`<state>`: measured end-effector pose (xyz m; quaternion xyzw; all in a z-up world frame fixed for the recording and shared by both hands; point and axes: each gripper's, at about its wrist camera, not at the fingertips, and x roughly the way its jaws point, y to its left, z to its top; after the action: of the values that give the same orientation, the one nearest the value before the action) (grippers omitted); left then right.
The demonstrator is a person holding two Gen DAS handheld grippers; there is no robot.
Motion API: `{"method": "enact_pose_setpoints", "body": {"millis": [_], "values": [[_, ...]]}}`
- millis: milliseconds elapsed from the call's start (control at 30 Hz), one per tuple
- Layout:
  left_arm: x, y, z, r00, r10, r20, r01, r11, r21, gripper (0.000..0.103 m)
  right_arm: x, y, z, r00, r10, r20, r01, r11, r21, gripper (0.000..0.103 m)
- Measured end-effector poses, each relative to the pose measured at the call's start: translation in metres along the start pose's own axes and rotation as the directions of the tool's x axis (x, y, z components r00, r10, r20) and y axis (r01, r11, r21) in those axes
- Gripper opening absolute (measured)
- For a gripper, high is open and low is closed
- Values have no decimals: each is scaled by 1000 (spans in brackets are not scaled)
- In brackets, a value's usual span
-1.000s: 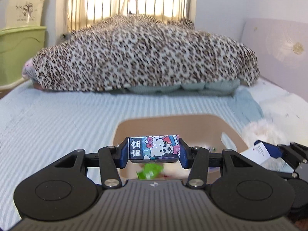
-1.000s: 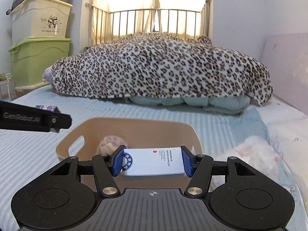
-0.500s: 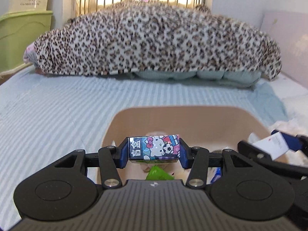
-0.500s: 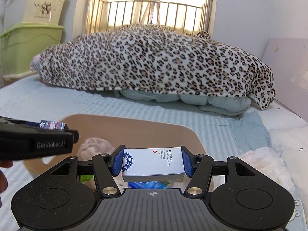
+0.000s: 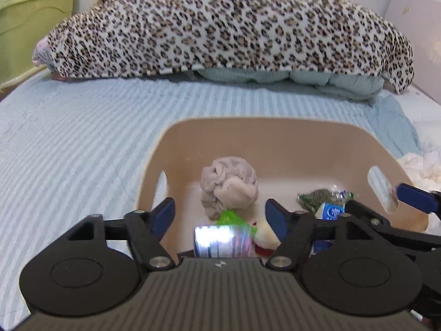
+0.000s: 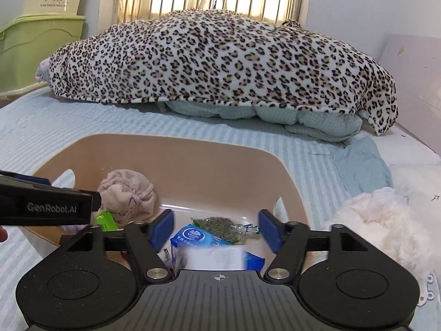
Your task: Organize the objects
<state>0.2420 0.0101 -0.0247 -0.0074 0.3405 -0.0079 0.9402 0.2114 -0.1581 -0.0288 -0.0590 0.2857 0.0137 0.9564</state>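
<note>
Bed [image 5: 82, 138] with pale blue striped cover fills both views; leopard-print blanket [image 6: 220, 60] heaped at the far end, green storage bin [image 6: 35, 44] beyond on the left.

Tan plastic basket [image 5: 275, 138] sits on the bed directly under both claws. Cut-out handles on its sides. A white fluffy thing [image 6: 380, 220] lies on the bed just beside its right wall.

Inside the basket: balled pinkish cloth [image 5: 228, 184] toward the back, clear bag of dark green bits [image 6: 217, 224], blue-and-white packet [image 6: 193, 235], a green wrapper [image 5: 234, 219] beside the cloth.

Left claw [image 5: 220, 215]: jaws spread wide, nothing between the blue pads. A small printed box [image 5: 220, 241], blurred, shows below the gap, apart from both pads. I judge it is dropping into the basket.

Right claw [image 6: 215, 227]: also wide open, holding nothing. A white card box [image 6: 215, 258], blurred, sits low in the gap over the blue packet, touching neither pad.

Risks as I read them:
- Both boxes look loose over an uneven pile; either could land on edge and tip against the cloth or slide under the packet.
- The two claws hang close together over one basket. Pulling both out at once could knock them together or catch the basket rim and shift it on the soft bed.
- The fluffy thing is outside the basket; reaching for it across the right wall risks dragging the basket.
</note>
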Motion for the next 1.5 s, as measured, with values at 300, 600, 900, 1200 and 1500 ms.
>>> {"method": "enact_pose_setpoints", "body": {"millis": [300, 600, 900, 1200, 1500], "values": [[-28, -3, 2, 1000, 19, 13, -20, 999, 33, 78, -33, -21, -5, 1000, 20, 4, -21, 996, 82, 90], [-67, 2, -4, 1000, 7, 6, -7, 1000, 22, 79, -72, -26, -9, 999, 35, -7, -34, 994, 101, 90], [-115, -6, -13, 1000, -9, 27, 7, 998, 64, 79, -125, -32, -9, 999, 44, -2, -44, 993, 108, 90], [-167, -8, -39, 999, -14, 45, 10, 997, 81, 79, -175, -33, -20, 998, 62, -12, -60, 991, 117, 90], [-217, 2, -68, 998, -16, 61, 13, 998, 64, 79, -220, -18, -42, 996, 89, -30, -86, 992, 95, 90]]}}
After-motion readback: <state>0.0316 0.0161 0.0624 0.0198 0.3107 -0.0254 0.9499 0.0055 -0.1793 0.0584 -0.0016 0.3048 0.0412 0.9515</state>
